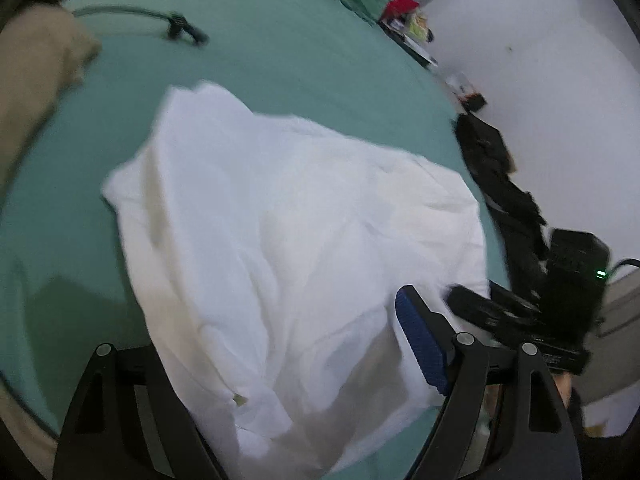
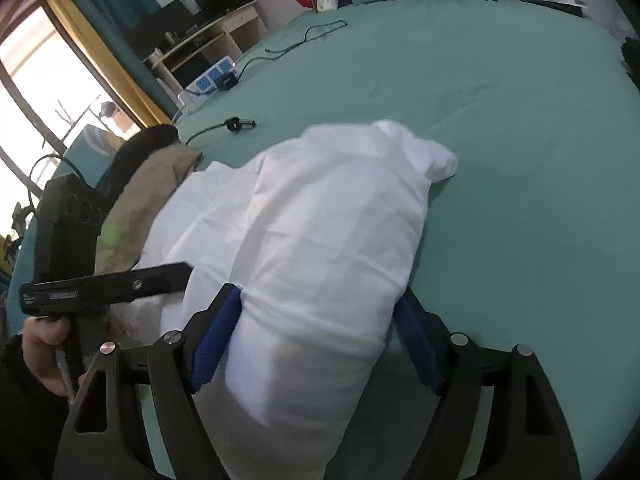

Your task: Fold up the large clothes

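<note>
A white garment [image 2: 320, 240] lies bunched on the green bed [image 2: 520, 120]; the right tongs [image 2: 320, 320] straddle its near fold, spread wide, while the left tongs [image 1: 288, 340] (one finger hidden) gape over it

We see a white, matt, creased cloth garment [image 2: 320, 240] on a smooth green cotton-like bedsheet [image 2: 500, 120]; our right tool [image 2: 320, 332] has ribbed blue pads [image 2: 216, 340] on matt black plastic.
</note>
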`<state>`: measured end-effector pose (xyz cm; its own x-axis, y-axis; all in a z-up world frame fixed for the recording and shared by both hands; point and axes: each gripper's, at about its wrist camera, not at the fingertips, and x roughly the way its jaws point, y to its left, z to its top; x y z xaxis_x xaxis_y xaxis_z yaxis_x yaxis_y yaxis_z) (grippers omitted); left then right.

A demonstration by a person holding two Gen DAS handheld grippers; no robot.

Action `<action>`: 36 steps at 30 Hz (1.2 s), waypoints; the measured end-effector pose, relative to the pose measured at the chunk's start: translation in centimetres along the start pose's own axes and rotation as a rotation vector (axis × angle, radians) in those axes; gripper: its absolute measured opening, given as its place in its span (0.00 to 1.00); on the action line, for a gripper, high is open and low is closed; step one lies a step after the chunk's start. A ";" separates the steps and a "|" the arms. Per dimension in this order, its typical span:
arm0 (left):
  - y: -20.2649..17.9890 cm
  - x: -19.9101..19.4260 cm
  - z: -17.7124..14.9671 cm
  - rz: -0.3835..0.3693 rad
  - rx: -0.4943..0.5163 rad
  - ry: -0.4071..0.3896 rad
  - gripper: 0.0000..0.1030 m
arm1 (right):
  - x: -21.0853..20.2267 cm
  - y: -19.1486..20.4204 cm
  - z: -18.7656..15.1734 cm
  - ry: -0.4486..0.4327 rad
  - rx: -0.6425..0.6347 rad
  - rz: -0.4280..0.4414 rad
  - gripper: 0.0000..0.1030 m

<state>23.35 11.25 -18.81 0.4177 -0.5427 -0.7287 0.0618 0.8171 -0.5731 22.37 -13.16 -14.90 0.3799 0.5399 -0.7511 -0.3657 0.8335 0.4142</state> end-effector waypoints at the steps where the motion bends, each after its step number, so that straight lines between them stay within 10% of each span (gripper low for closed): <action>1: 0.1 0.0 0.1 0.002 -0.005 -0.003 0.81 | -0.8 -0.2 0.0 -0.012 0.007 0.000 0.74; 14: -0.9 1.3 0.4 -0.003 0.047 0.039 0.82 | 2.6 -3.2 -1.0 -0.007 0.198 0.227 0.76; 23: -3.4 2.4 -0.9 0.083 0.145 -0.022 0.82 | 2.8 -1.9 -1.4 -0.037 0.208 0.208 0.66; 26: -3.5 2.7 -0.9 0.023 0.111 -0.019 0.49 | 2.3 -1.8 -1.8 -0.036 0.210 0.200 0.43; 29: -3.6 2.9 -1.3 -0.005 0.074 -0.031 0.43 | 1.4 -1.9 -2.0 -0.048 0.206 0.173 0.25; 36: -6.2 2.2 -2.4 -0.024 0.115 -0.038 0.30 | -1.2 -1.8 -2.6 -0.091 0.205 0.127 0.20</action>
<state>21.77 4.55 -17.78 0.4484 -0.5563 -0.6996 0.1752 0.8223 -0.5415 20.35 -15.64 -16.08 0.4200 0.6426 -0.6408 -0.2395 0.7596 0.6047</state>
